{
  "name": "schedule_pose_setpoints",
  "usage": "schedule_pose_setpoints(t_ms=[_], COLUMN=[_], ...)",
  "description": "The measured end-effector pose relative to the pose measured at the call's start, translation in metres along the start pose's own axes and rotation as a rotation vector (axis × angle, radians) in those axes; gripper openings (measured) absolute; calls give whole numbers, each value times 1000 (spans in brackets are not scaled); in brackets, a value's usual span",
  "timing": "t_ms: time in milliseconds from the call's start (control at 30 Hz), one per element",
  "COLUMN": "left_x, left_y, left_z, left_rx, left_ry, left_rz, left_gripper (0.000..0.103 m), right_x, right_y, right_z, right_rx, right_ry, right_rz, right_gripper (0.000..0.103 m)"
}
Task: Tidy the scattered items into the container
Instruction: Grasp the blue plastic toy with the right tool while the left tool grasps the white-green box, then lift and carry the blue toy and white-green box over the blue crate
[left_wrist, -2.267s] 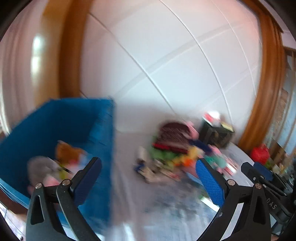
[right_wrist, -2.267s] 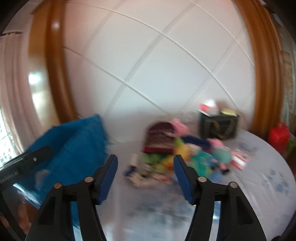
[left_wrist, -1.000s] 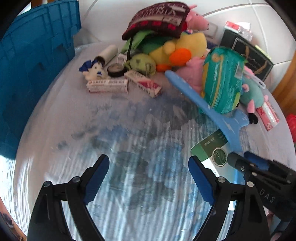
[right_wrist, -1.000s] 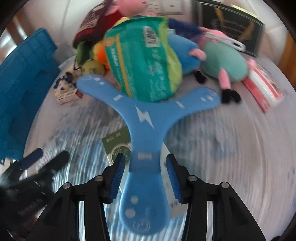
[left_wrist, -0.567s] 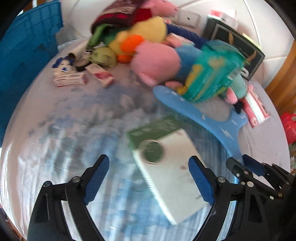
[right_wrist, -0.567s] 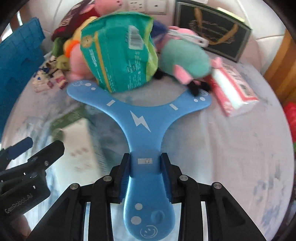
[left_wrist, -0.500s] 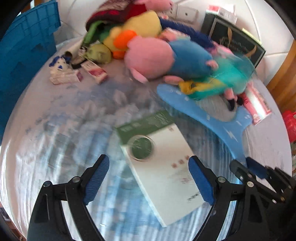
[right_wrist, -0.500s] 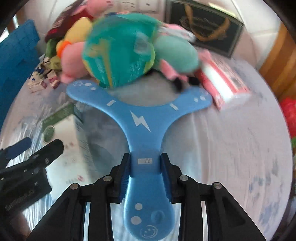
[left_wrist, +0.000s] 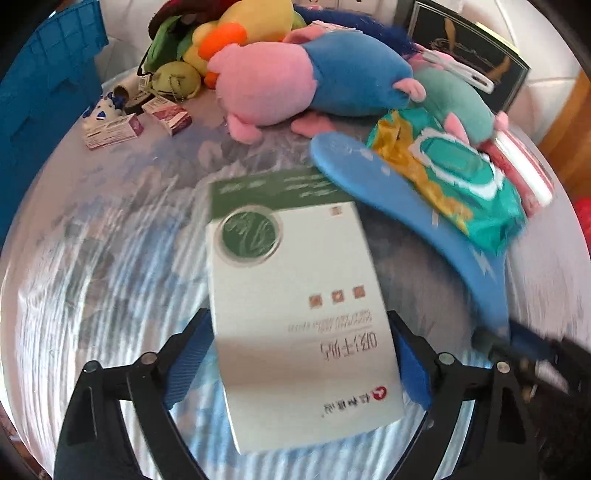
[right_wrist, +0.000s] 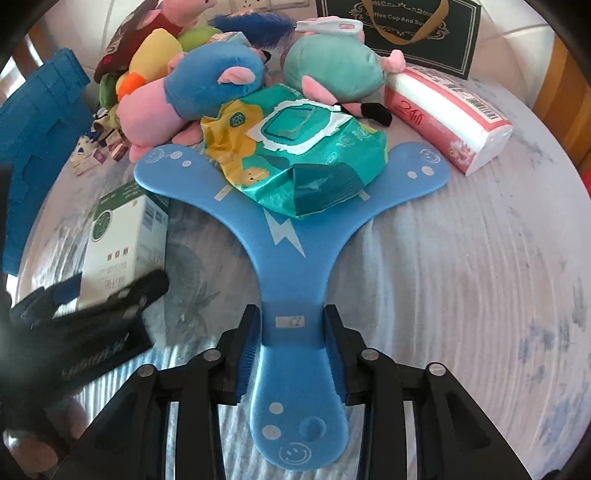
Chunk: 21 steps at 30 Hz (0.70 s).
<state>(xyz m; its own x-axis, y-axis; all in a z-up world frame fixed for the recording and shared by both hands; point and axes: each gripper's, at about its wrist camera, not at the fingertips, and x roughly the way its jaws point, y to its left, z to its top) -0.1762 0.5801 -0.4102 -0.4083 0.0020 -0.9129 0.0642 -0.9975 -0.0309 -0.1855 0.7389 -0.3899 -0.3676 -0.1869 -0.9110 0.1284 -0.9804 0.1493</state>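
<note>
Both cameras ride on the grippers and look steeply down on the cloth-covered table (left_wrist: 92, 258), close above it. The left wrist view hangs right over the white and green box (left_wrist: 295, 314), which fills its centre; the blue crate (left_wrist: 40, 99) stands at its upper left edge. The right wrist view sits to the right of that box (right_wrist: 125, 240), facing the same way, centred on the blue three-armed boomerang (right_wrist: 291, 266). Both share the box, boomerang (left_wrist: 402, 206), wipes pack (left_wrist: 458, 184) (right_wrist: 306, 158), plush pile and crate (right_wrist: 37, 140).
</note>
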Motion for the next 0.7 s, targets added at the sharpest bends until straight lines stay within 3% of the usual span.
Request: schedule_pose_setpoints(t_ms=[133,200,267,400,633,700], left_x=[2,1,3,6,2,0], left_y=[13,17,16,19,17,17], left_z=[-10,-13,-12,-11,-18,-22], left_rx=[5,11,10,-1,18,20], left_ry=[-2,-12,-25,-49,-113,-144], left_rz=[7,15,42,17,9,8], left_gripper=[91,93,103,103,103,103], right_x=[0,0,-1,-2,-3,-1], right_y=[-5,-7,-10,-15,-10,-3], right_z=[0,1,1,-2,-5,-6], right_rx=[46,62,79,102,111,81], right_ry=[-26,-38,-58,-103,-139,-148], right_rz=[40,45,48,69,105,81], right_gripper=[48,50,50,51,76,76])
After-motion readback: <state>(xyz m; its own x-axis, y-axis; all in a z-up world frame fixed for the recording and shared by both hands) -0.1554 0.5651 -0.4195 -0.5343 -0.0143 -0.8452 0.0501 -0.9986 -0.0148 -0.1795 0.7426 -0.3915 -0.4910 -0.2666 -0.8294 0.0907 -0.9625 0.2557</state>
